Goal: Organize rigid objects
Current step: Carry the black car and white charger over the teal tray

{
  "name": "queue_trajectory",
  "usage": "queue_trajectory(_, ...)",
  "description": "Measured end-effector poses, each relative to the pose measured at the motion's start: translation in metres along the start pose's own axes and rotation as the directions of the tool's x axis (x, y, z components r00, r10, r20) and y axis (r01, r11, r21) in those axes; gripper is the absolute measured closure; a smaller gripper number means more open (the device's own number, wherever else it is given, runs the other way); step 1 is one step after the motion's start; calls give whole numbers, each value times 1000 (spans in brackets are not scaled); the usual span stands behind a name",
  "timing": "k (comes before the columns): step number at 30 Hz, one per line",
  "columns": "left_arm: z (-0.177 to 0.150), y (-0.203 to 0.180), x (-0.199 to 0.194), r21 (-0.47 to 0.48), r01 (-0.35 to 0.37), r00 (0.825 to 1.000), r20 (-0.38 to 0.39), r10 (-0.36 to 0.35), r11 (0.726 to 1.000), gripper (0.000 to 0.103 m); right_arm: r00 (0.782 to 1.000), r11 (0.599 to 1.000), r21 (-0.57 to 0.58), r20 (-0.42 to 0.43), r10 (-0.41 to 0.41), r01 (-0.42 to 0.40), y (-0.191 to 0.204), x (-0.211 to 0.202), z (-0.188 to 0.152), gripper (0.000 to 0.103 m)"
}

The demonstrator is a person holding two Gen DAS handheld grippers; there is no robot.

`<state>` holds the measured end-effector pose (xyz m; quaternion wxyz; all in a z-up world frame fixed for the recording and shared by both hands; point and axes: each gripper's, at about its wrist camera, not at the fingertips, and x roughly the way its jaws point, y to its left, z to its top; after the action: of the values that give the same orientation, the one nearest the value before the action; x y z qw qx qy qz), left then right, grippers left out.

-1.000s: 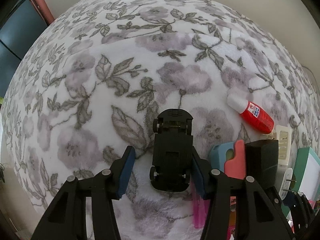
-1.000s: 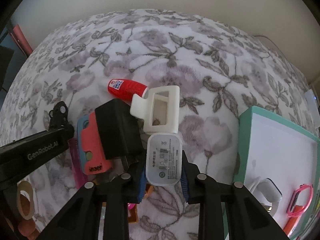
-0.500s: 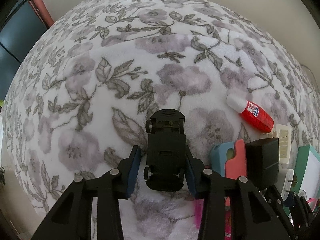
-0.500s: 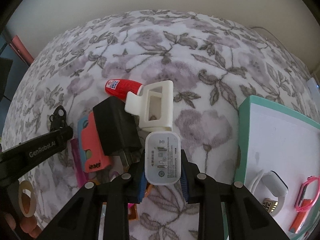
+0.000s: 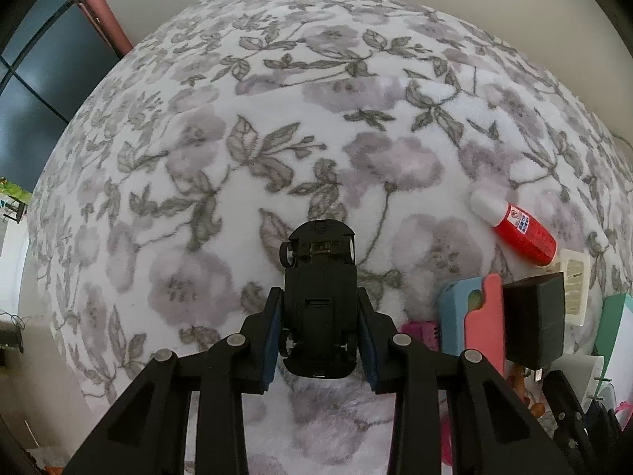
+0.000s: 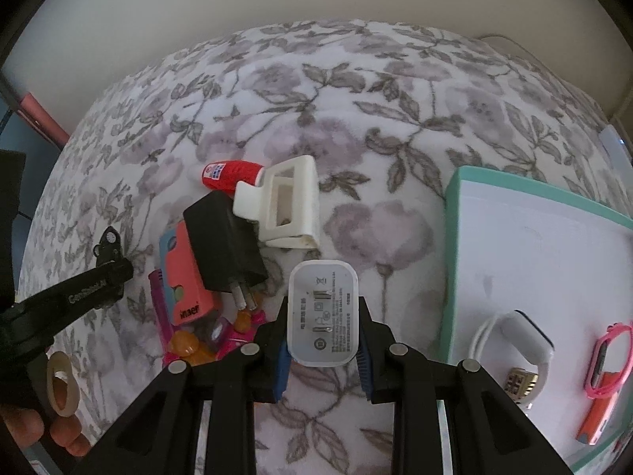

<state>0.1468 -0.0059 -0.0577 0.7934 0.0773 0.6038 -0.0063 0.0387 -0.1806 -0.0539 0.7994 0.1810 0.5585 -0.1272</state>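
Left wrist view: the left gripper (image 5: pixel 319 330) is clamped on a black toy car (image 5: pixel 319 301), belly up, nose toward 12 o'clock, over the floral blanket (image 5: pixel 277 138). At 3 o'clock lie a red bottle (image 5: pixel 518 231), a black plug (image 5: pixel 534 322) and a blue-and-coral case (image 5: pixel 472 320), the plug touching the case.

Right wrist view: the right gripper (image 6: pixel 322 350) grips a white charger (image 6: pixel 323 312), label side up. At 10 o'clock sit the black plug (image 6: pixel 223 243), overlapping the case (image 6: pixel 186 281), and a cream holder (image 6: pixel 287 208) against the red bottle (image 6: pixel 229 174). At 3 o'clock a teal-rimmed tray (image 6: pixel 453 237) holds a white band (image 6: pixel 526 344) and a pink ring (image 6: pixel 609 360). The left gripper's arm (image 6: pixel 67 303) enters at 9 o'clock.
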Motion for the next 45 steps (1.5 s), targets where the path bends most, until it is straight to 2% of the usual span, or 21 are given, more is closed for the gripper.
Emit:
queue_trajectory(7,-2,-7,-28,2,-25,998,55,25,1000,67,1000,999,31,3,16,-16,-13,-15,2,74)
queue_trajectory(11,-3,-20,-46,13,-6,996,87,4,1000,67,1000,1000,25,28,0,0,-23,-32,5,74)
queue_trajectory(15,-8,-46,-67,46,12,992,123,-18,999,67,998,999,47,55,24,-27,-39,-50,6,74)
queue_trajectory(23,-25,-103,-101,159,58,983,166,-84,986,67,995,994,112,101,-6,-5,-83,-73,12,74)
queue_trajectory(29,-41,-150,-110,249,63,980,169,-107,966,67,993,984,173,108,-47,28,-125,-81,9,74)
queue_trajectory(38,-60,-205,-114,343,46,978,178,-113,938,67,990,961,253,55,-131,113,-186,-76,-3,74)
queue_trajectory(45,-74,-245,-115,411,27,973,197,-118,911,67,980,944,273,23,-199,185,-213,-72,-11,74)
